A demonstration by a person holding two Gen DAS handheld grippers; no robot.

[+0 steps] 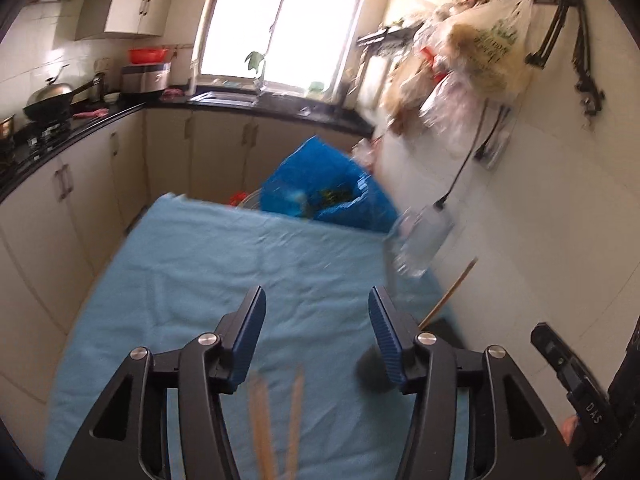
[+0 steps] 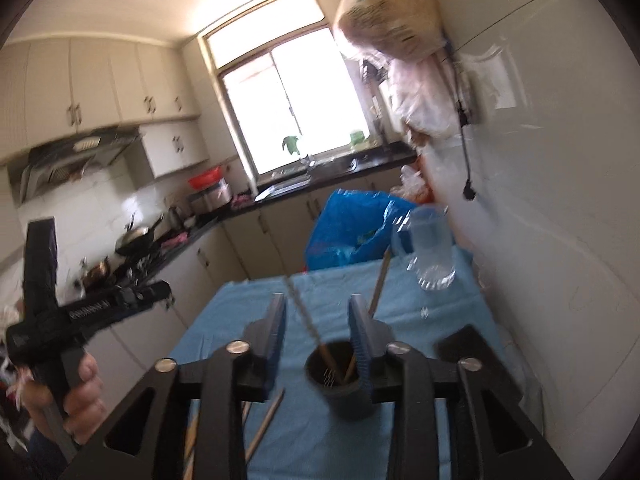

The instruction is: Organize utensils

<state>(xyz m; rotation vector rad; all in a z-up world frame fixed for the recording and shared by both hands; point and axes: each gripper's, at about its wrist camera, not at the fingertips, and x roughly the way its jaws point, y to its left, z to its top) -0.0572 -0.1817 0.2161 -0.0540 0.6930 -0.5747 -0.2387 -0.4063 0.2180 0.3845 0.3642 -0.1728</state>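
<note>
Both claws stand released and empty: the left gripper over the light blue cloth, the right gripper above the dark round utensil cup. Blurred green print on the hanging plastic bag cannot be read.

Both wrist cameras look down along their tongs, sharing the blue-clothed table and window.

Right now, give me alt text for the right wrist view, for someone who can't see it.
The right gripper hangs open over a dark cup holding chopsticks and a fork, on a blue cloth. Loose chopsticks lie on the cloth at lower left, a glass mug stands behind, and a hand holds the left gripper at far left.
</note>
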